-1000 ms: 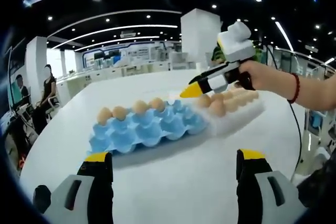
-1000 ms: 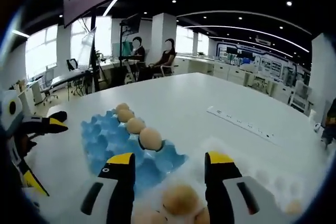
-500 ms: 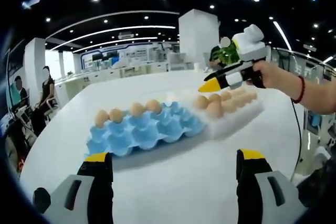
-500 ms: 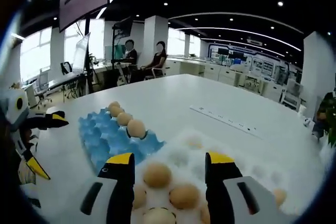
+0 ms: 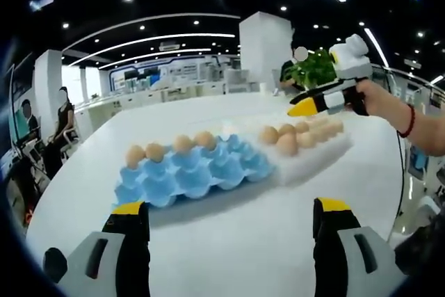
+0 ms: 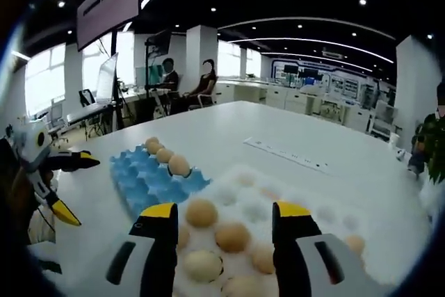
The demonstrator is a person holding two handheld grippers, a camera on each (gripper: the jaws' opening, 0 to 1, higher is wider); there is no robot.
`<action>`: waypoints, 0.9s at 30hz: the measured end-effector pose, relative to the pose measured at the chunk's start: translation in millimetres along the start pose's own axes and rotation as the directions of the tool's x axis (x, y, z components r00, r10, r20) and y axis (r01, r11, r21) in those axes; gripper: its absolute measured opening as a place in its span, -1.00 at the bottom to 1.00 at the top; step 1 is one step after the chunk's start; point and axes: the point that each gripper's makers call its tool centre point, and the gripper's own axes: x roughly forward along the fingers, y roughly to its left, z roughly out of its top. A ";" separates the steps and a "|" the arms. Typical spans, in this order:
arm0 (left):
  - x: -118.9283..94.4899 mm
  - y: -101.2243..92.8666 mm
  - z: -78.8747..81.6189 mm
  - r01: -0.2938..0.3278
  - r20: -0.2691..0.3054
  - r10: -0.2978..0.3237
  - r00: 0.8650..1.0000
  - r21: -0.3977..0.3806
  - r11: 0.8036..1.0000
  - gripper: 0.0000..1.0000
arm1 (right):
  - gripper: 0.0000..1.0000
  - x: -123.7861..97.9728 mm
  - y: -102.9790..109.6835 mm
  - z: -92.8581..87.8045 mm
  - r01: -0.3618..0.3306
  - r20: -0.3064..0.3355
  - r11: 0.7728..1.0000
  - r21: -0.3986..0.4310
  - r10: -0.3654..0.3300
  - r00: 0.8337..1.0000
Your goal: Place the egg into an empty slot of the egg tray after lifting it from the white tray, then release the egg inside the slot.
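right hand-held gripper (image 6: 226, 231) jaws apart, empty, hovering over eggs (image 6: 232, 237) in white tray (image 6: 327, 224), blue egg tray (image 5: 191, 172) just beside it on tabletop (image 5: 229, 241), four eggs along its far row, left hand-held gripper (image 5: 226, 231) spread, empty, low over tabletop

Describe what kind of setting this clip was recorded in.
Probably a big open-plan office or lab hall: a long white table with a power strip on it, rows of desks behind, curved ceiling light strips, and seated people at monitors.
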 end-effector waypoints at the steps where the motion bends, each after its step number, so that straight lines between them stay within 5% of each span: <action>1: 0.5 -0.8 0.0 0.000 -0.002 0.000 1.000 0.002 1.000 1.00 | 0.14 -2.5 -1.6 0.1 0.004 0.003 1.000 0.000 -0.004 1.000; 15: -0.7 -16.9 7.9 -0.002 0.005 0.002 1.000 0.009 1.000 1.00 | 0.14 -35.0 -26.7 -14.7 0.069 0.028 0.997 0.027 -0.069 0.997; 27: 4.5 -12.9 11.2 -0.008 0.010 0.008 1.000 0.000 1.000 1.00 | 0.12 -58.2 -84.7 -38.2 0.200 0.027 0.974 0.108 -0.204 0.978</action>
